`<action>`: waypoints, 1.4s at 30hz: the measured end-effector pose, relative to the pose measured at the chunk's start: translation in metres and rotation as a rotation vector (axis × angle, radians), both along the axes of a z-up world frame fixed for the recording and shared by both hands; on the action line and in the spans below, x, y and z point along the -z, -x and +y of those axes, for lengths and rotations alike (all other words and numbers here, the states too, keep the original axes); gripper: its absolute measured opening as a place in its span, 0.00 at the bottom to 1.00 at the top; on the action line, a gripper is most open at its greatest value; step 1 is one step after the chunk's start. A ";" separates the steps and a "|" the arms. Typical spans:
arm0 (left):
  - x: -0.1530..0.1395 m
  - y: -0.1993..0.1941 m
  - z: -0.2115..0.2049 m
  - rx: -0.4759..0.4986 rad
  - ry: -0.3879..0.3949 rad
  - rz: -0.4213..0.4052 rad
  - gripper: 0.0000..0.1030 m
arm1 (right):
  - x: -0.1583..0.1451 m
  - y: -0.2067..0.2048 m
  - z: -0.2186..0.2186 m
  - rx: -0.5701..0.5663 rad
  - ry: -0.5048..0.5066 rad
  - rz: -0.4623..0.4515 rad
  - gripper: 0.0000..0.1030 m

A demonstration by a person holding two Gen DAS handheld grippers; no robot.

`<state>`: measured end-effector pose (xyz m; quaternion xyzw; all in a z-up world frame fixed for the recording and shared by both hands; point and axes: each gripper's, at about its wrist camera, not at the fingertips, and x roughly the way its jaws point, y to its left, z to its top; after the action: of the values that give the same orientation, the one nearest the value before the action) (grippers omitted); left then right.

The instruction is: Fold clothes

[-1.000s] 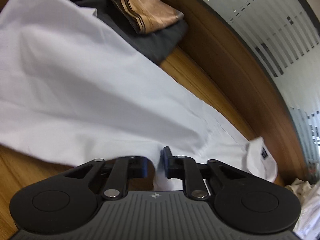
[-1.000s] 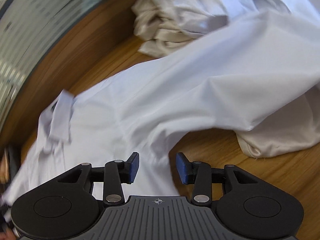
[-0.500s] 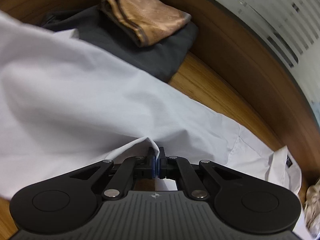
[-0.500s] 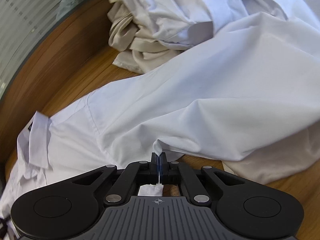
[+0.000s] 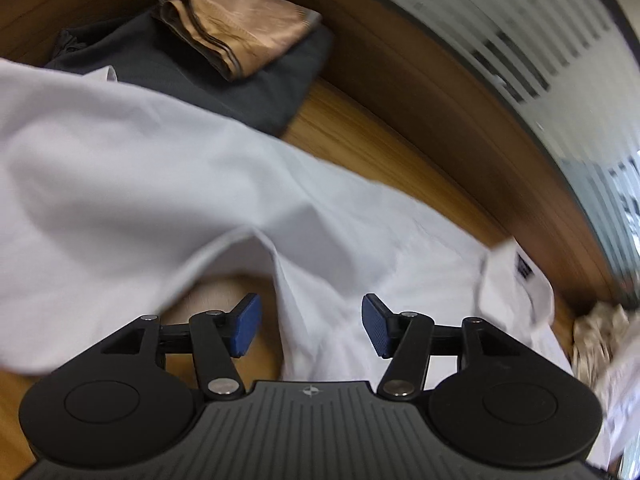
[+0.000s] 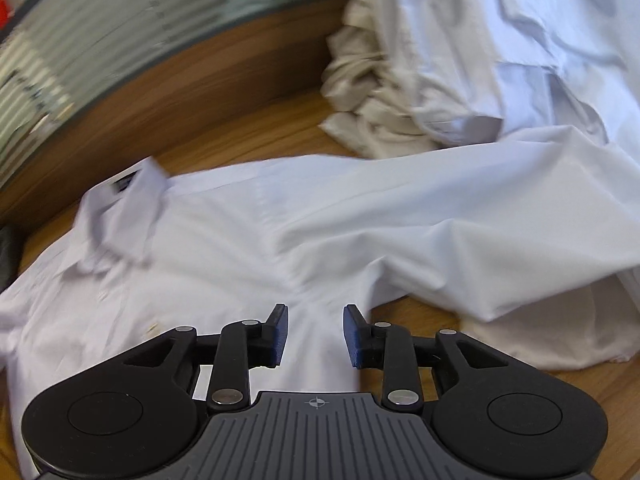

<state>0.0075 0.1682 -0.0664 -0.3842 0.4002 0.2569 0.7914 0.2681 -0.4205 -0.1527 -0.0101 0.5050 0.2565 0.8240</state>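
A white shirt [image 5: 168, 184] lies spread over the wooden table, its collar with a dark label [image 5: 524, 272] at the right in the left wrist view. My left gripper [image 5: 310, 330] hangs just above the cloth, jaws opening, blue pads clear of the fabric that lies under the gap. In the right wrist view the same white shirt [image 6: 320, 224] shows its collar [image 6: 132, 196] at the left and a sleeve running right. My right gripper [image 6: 314, 336] also stands over the cloth with jaws opening and nothing pinched.
A folded tan garment [image 5: 232, 20] rests on a folded dark grey one [image 5: 224, 84] at the far left of the table. A crumpled pile of beige and white clothes [image 6: 420, 80] sits at the far right. A raised wooden rim [image 6: 180, 92] and frosted glass bound the back.
Both grippers closed on a pinch of the white shirt half a second ago and have now let it go, jaws parted again. Both hands have lifted a little.
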 end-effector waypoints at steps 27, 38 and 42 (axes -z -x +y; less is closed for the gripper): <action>-0.026 -0.188 -0.077 0.201 0.054 -0.029 0.63 | -0.026 -0.062 0.182 -0.111 -0.159 0.145 0.39; 0.020 -0.290 -0.113 0.273 -0.020 0.132 0.67 | 0.009 -0.095 0.263 -0.140 -0.016 0.125 0.42; 0.027 -0.308 -0.121 0.270 -0.122 0.214 0.47 | 0.019 -0.099 0.268 -0.113 0.024 0.126 0.17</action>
<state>0.3150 0.0474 -0.0936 -0.2485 0.5136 0.2114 0.7936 0.3670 -0.1530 -0.1721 -0.0324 0.5577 0.2963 0.7746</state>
